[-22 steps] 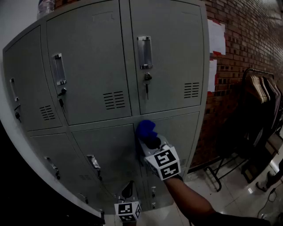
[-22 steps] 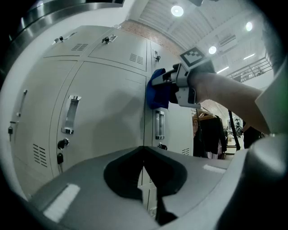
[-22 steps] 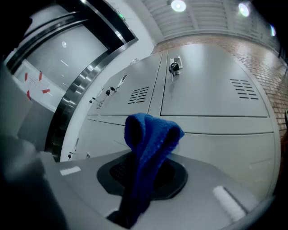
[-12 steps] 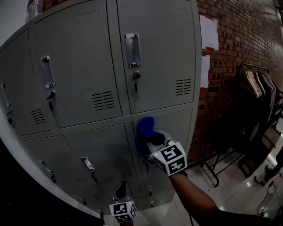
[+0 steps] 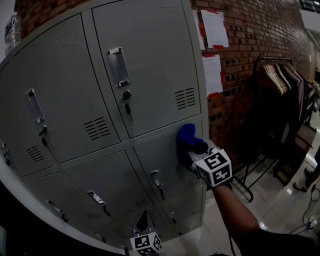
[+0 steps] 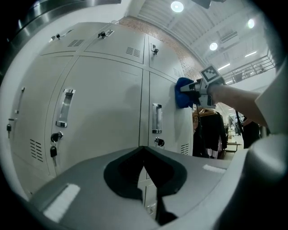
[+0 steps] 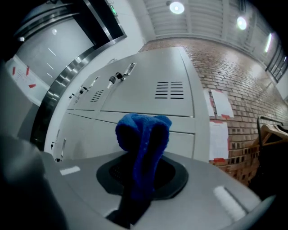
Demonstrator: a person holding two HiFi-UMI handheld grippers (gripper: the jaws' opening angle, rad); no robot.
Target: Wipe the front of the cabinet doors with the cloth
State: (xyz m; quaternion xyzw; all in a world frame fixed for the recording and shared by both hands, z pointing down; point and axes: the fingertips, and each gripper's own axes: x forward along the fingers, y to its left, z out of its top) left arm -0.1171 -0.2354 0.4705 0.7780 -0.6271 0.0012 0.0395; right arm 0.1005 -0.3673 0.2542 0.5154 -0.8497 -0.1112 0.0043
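While the left gripper [image 5: 144, 221] hangs low at the bottom of the head view, its jaws pressed together with nothing between them and pointing up at the cabinet [image 5: 150, 60], the right arm [image 5: 235, 212] reaches forward and up from the lower right, bare at the forearm; the right gripper [image 5: 192, 148] at its end is clamped on the blue cloth [image 5: 186, 136], whose bunched top rises in a fold above the jaws; its marker cube [image 5: 213, 167] faces the camera; the cloth lies against the upper right corner of a lower door [image 5: 160, 155], close to the cabinet's right edge and just under the seam with the upper row; the grey doors carry recessed handles [image 5: 116, 65], vent slots [image 5: 185, 98] and locks with keys [image 5: 127, 104] hanging in them; a bottle [image 5: 12, 31] stands on top at the far left; beyond the cabinet's right side runs a brick wall [image 5: 250, 45] with papers [image 5: 215, 27] stuck to it; further right a rack [image 5: 280, 82] holds hangers and dark clothes over a pale tiled floor [image 5: 272, 210]; round ceiling lights [image 6: 177, 6] shine overhead.
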